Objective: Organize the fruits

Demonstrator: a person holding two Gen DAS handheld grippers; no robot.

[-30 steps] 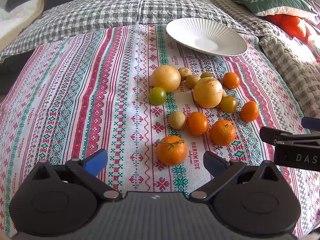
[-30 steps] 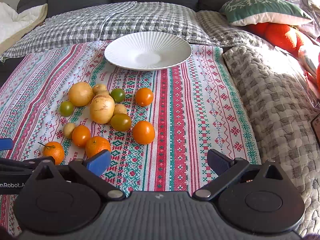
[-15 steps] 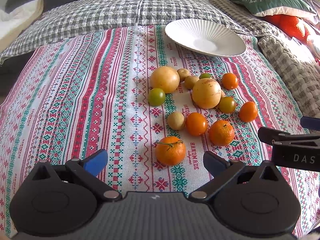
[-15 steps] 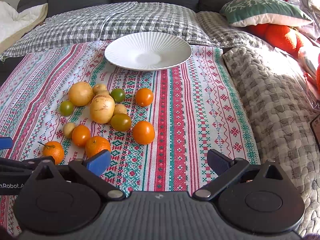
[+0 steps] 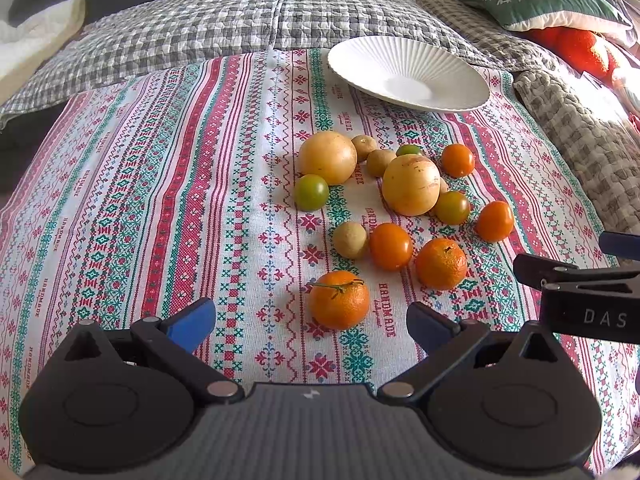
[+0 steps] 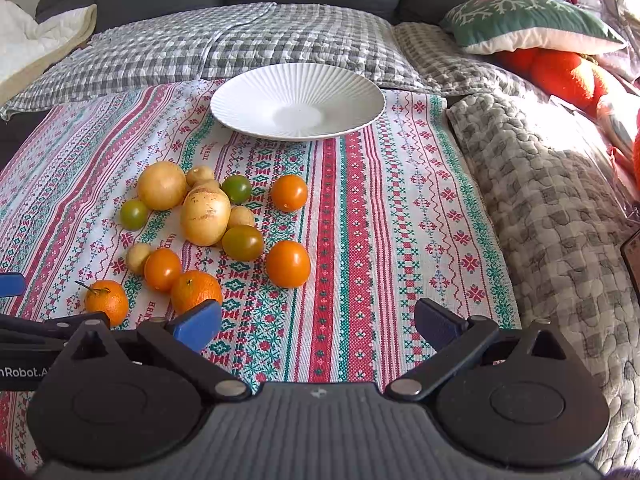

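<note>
Several fruits lie loose on a patterned cloth: two large yellow ones, small green, tan and orange ones, and a stemmed mandarin. An empty white ribbed plate sits behind them; it also shows in the right wrist view. My left gripper is open and empty, with the stemmed mandarin just ahead between its fingers. My right gripper is open and empty over bare cloth, right of the fruit cluster.
A grey checked quilt covers the sofa behind the cloth. A textured grey blanket lies to the right. A green pillow and an orange plush item sit at the far right.
The left gripper has shifted very slightly; the fruits sit a touch lower and closer in its view. The right gripper and the fruits have not moved.
</note>
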